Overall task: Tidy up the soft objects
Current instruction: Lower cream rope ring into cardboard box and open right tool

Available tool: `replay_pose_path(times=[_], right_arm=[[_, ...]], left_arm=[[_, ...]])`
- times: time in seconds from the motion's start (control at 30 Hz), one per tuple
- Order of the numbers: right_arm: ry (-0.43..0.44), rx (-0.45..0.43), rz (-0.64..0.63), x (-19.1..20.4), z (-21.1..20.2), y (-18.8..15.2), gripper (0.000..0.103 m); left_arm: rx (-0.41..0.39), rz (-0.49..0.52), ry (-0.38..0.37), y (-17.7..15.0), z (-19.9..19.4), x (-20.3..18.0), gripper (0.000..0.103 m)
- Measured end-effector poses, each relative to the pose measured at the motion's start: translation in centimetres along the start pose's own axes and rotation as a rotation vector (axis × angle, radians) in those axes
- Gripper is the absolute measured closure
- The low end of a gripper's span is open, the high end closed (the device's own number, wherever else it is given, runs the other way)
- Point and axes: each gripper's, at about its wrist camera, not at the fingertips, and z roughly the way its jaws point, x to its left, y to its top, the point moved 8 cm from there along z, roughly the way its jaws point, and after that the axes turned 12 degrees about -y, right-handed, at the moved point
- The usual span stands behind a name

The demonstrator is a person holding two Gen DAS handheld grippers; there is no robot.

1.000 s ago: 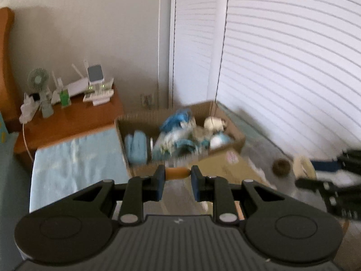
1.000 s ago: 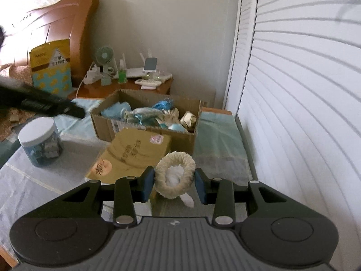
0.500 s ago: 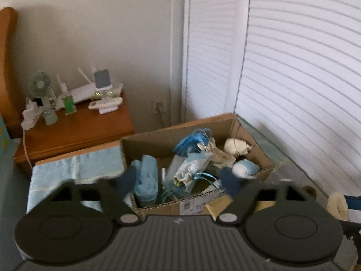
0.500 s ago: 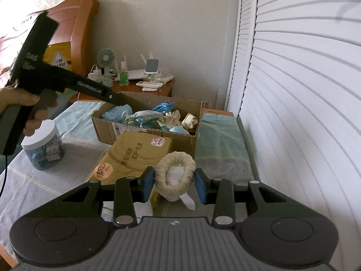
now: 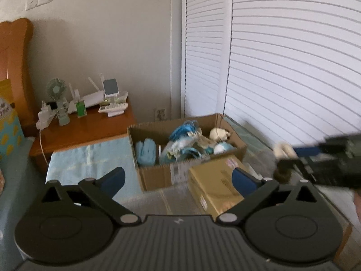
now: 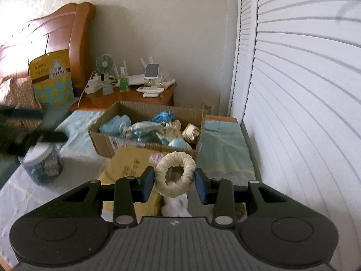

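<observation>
The left gripper (image 5: 178, 180) hangs above the bed with its jaws spread wide and nothing between them, its blue pads (image 5: 114, 177) far apart over the near edge of the cardboard box (image 5: 158, 174). That box sits on a pale blue cloth (image 5: 90, 158) on the bed, just in front of the wooden nightstand (image 5: 90, 126), and is filled with soft things: a folded light-blue cloth (image 5: 145, 151) at its left end, blue ribbon-like bundles in the middle, a cream lump (image 5: 220, 133) at its right end. A flat yellow box (image 6: 128, 164) lies against the carton's near side. The right gripper (image 6: 174, 184) has its jaws set around a cream fabric ring (image 6: 175, 174) (whether both pads actually press it cannot be told; a narrow gap shows on the right), with white cloth (image 6: 178, 205) hanging below the ring. Left of the yellow box stands a clear jar with a white lid (image 6: 42, 162), and a small fan (image 6: 105, 64) stands on the nightstand.
</observation>
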Motion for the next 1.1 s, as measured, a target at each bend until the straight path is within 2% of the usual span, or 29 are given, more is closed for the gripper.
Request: replay_pose_path(times=[0.1, 0.23, 0.53, 0.87, 0.93, 1.0, 1.07, 1.1], right_arm=[[0.014, -0.007, -0.009, 0.5, 0.7, 1.2, 0.059], [0.052, -0.022, -0.027, 1.7, 1.8, 3.3, 0.059], [0.148, -0.030, -0.118, 6.6, 6.5, 8.5, 0.059], [0.230, 0.064, -0.121, 10.7, 13.2, 10.7, 0.059], [0.244, 0.077, -0.108, 11.0, 14.1, 10.9, 0.050], [0.236, 0.099, -0.101, 11.0, 14.7, 10.7, 0.027], [0.216, 0.091, -0.100, 10.6, 14.6, 10.5, 0.011], [0.213, 0.084, -0.096, 10.3, 14.4, 10.5, 0.007]], left_arm=[[0.002, -0.015, 0.008, -1.1, -0.9, -0.5, 0.002], [0.000, -0.013, 0.057, -2.1, -1.7, -0.6, 0.002], [0.013, -0.060, 0.090, -3.6, -2.8, 0.2, 0.002], [0.012, -0.089, 0.158, -4.5, -4.3, 1.4, 0.002], [0.010, -0.097, 0.164, -4.5, -4.4, 1.6, 0.002], [0.013, -0.099, 0.170, -4.6, -4.5, 1.7, 0.002], [0.015, -0.101, 0.170, -4.6, -4.4, 1.8, 0.002], [0.016, -0.102, 0.168, -4.6, -4.4, 1.8, 0.002]])
